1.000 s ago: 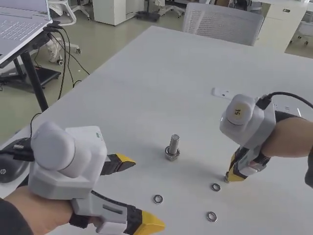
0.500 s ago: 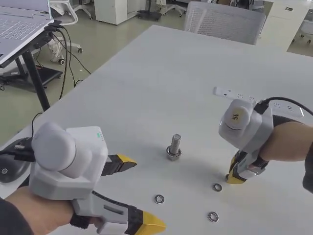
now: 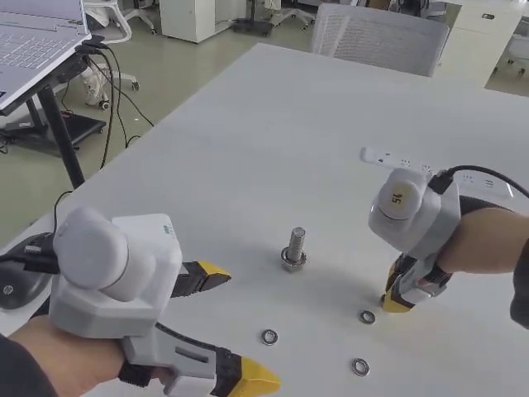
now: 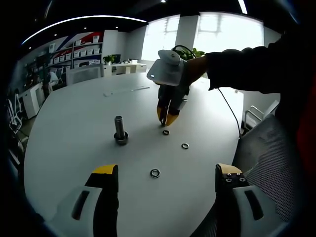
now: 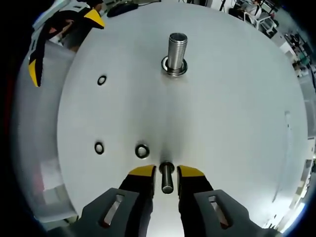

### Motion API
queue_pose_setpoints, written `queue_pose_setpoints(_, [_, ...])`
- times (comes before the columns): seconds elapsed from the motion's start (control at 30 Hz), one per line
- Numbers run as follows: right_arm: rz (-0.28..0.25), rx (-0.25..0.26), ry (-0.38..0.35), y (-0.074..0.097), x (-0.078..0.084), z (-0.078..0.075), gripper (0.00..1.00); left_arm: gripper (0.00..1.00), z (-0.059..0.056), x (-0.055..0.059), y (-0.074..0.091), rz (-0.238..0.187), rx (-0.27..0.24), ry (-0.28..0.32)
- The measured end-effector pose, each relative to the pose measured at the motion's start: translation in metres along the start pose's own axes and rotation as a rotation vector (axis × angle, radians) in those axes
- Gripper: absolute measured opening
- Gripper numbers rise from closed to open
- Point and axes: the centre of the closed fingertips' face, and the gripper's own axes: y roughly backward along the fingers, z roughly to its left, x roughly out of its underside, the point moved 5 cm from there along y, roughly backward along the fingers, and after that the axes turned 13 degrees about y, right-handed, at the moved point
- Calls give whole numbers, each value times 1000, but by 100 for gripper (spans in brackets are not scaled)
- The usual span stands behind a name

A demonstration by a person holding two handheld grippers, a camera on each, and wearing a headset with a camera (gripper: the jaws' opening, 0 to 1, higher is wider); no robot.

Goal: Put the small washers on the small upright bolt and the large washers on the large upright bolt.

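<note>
My right gripper clenched on small bolt; washer just left of tips. My left gripper spread wide, off table.

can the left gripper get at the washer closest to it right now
Probably yes. The left gripper is open and empty, and the nearest washer lies flat on bare table ahead of its jaws. The right gripper, shut on the small bolt, is farther off.
</note>
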Motion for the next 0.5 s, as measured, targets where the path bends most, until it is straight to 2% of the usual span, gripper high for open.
queue_pose_setpoints(0.5, [-22,24,-18,6,5,1,29,80,1,0,-1,1,-3,-3])
